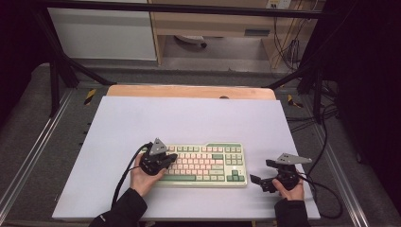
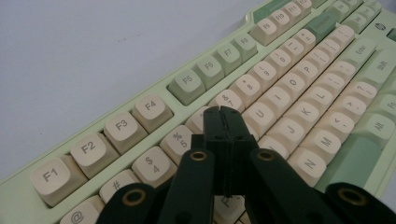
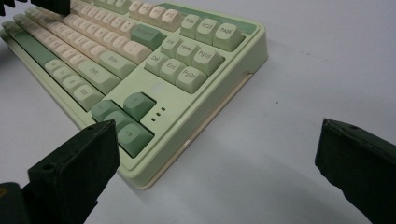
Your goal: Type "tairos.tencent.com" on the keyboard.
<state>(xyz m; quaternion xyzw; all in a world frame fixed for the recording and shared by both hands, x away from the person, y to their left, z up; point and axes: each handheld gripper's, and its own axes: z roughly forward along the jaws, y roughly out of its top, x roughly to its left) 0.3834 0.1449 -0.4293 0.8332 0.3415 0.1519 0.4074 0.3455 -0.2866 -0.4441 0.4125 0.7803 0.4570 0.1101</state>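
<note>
A pale green keyboard (image 1: pixel 208 163) with cream and green keys lies on the white mat, near its front edge. My left gripper (image 1: pixel 171 157) hovers over the keyboard's left half, jaws shut with nothing between them. In the left gripper view the closed tips (image 2: pixel 223 119) sit just above the cream keys near the number row of the keyboard (image 2: pixel 289 88). My right gripper (image 1: pixel 259 177) rests to the right of the keyboard, jaws wide open over bare mat. In the right gripper view its two black fingers (image 3: pixel 79 161) frame the right end of the keyboard (image 3: pixel 205 88), near the arrow keys.
The white mat (image 1: pixel 189 118) covers a wooden table (image 1: pixel 189 91). Black cables (image 1: pixel 124 177) trail from both grippers toward the front edge. A black metal frame (image 1: pixel 56 80) and loose cables stand around the table.
</note>
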